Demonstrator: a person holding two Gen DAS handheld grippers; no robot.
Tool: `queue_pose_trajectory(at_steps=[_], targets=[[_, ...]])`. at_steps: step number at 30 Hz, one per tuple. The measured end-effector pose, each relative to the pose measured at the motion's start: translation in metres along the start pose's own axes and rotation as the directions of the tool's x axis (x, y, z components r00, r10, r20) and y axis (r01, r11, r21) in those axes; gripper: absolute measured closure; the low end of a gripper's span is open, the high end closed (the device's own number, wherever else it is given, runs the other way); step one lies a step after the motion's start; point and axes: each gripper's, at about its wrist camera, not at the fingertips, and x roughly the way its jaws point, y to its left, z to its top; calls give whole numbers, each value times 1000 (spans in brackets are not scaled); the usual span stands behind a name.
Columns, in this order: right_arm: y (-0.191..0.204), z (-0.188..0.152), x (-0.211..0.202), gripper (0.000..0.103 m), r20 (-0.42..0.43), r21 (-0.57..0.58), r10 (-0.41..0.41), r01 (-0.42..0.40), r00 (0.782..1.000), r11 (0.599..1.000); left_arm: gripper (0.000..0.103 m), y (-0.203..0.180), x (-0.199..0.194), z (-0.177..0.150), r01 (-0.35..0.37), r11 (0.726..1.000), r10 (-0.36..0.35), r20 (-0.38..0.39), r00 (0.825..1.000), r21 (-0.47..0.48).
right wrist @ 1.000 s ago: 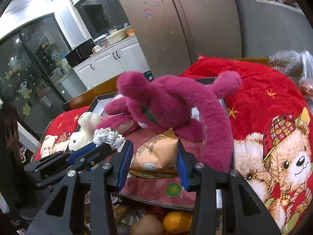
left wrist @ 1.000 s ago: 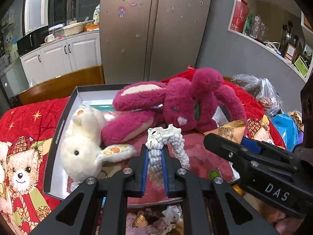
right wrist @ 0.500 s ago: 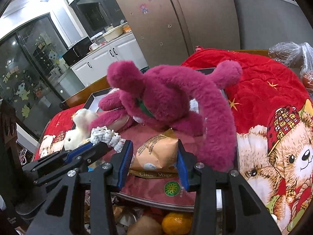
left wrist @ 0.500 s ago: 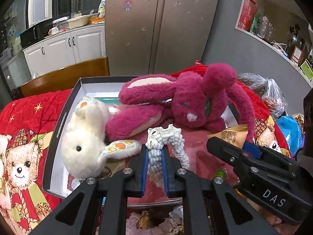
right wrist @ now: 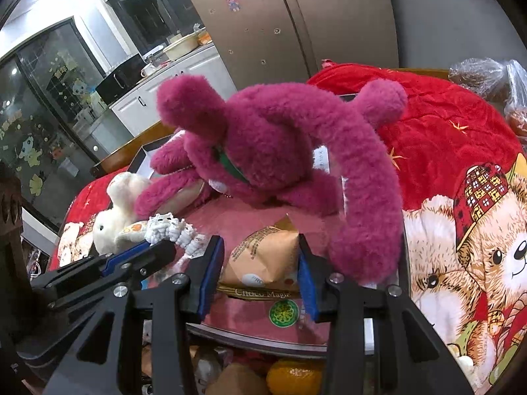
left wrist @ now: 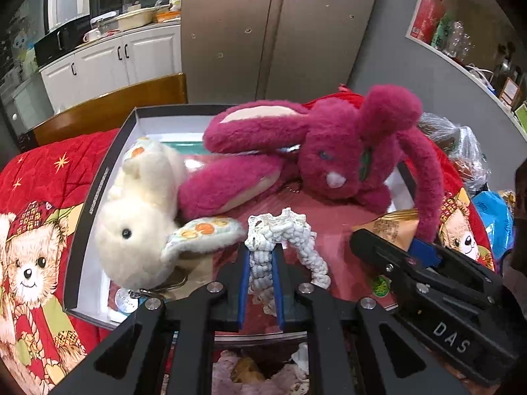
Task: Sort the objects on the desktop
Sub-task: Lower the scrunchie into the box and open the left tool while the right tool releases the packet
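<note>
Both grippers tilt down over the box [left wrist: 98, 194]: the left gripper [left wrist: 261, 263] clamps a white rope [left wrist: 283, 230], the right gripper [right wrist: 260, 263] pinches a snack bag [right wrist: 263, 253]. Hands unseen.

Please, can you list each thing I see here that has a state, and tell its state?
Left gripper: shut on white knitted cord.
White knitted cord: held, bent over.
Right gripper: shut on orange snack packet.
Orange snack packet: held.
Magenta plush rabbit: lying in box.
Cream plush rabbit: lying in box.
Black-rimmed box: open.

Bright indoor light, sharp centre, fisheye bending and dark vignetting at the edges.
</note>
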Motion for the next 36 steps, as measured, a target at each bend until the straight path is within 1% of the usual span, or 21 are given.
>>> queue_pose_trajectory(at_steps=[2, 9, 11, 12, 15, 16, 17, 19, 20, 22, 23, 24, 25, 26, 28, 30, 31, 32, 34, 35, 36], targets=[[3, 0, 1, 60, 3, -11, -17, 17, 1000, 1000, 90, -1, 0, 0, -7, 1000, 7, 0, 1000, 0], [4, 0, 1, 59, 5, -15, -26, 26, 1000, 1000, 89, -2, 0, -2, -33, 999, 33, -7, 999, 3], [5, -1, 2, 59, 1, -24, -23, 24, 1000, 999, 86, -5, -1, -2, -50, 999, 50, 5, 999, 13], [7, -1, 2, 58, 3, -30, -27, 27, 1000, 999, 78, -5, -2, -3, -51, 999, 51, 4, 999, 19], [7, -1, 2, 58, 4, -35, -35, 36, 999, 999, 68, -4, -2, -3, -74, 997, 74, 4, 997, 14], [6, -1, 2, 58, 2, -30, -32, 32, 999, 999, 62, -1, -2, -3, -74, 997, 74, -1, 997, -5], [5, -1, 2, 58, -1, -21, -27, 27, 1000, 999, 61, 1, -2, -2, -69, 997, 68, -8, 998, -19], [1, 1, 1, 57, -4, 1, -16, 16, 1000, 1000, 53, 7, -2, -1, -52, 997, 51, -17, 999, -53], [0, 2, 0, 53, 0, 10, -15, 15, 1000, 1000, 51, 10, -3, -1, -46, 996, 45, -16, 999, -70], [-5, 3, -3, 46, 10, 27, -14, 14, 1000, 1000, 42, 16, -6, 1, -34, 995, 34, -5, 999, -89], [-7, 5, -5, 43, 13, 36, -4, 4, 1000, 999, 41, 18, -8, 1, -25, 995, 25, -5, 1000, -95], [-8, 6, -6, 37, 14, 42, -8, 7, 1000, 999, 36, 19, -7, 2, -22, 995, 20, -15, 1000, -101], [-10, 7, -8, 34, 13, 51, -18, 18, 1000, 999, 30, 21, -6, 4, -26, 995, 21, -42, 999, -100], [-13, 8, -9, 31, 16, 59, -10, 9, 1000, 998, 28, 23, -7, 5, -18, 995, 14, -45, 999, -103], [-18, 10, -12, 28, 21, 83, 20, -22, 1000, 996, 18, 27, -10, 6, -2, 993, -1, -29, 1000, -114], [-21, 12, -14, 21, 18, 100, 49, -51, 999, 994, 17, 29, -13, 7, 3, 994, -6, -20, 1000, -113], [-22, 13, -14, 18, 18, 103, 70, -71, 997, 992, 16, 24, -13, 10, 4, 995, -5, -13, 1000, -104], [-21, 14, -16, 12, 24, 100, 83, -85, 996, 991, 16, 24, -15, 10, 0, 995, -1, -7, 1000, -98], [-17, 15, -20, 5, 40, 74, 77, -80, 996, 994, 16, 23, -19, 10, -6, 996, 8, 17, 1000, -89], [-14, 15, -22, 0, 45, 60, 77, -80, 996, 995, 16, 22, -21, 10, -9, 996, 11, 27, 1000, -85], [-12, 16, -25, 0, 53, 47, 71, -74, 996, 996, 16, 22, -23, 10, -13, 997, 15, 37, 999, -79]])
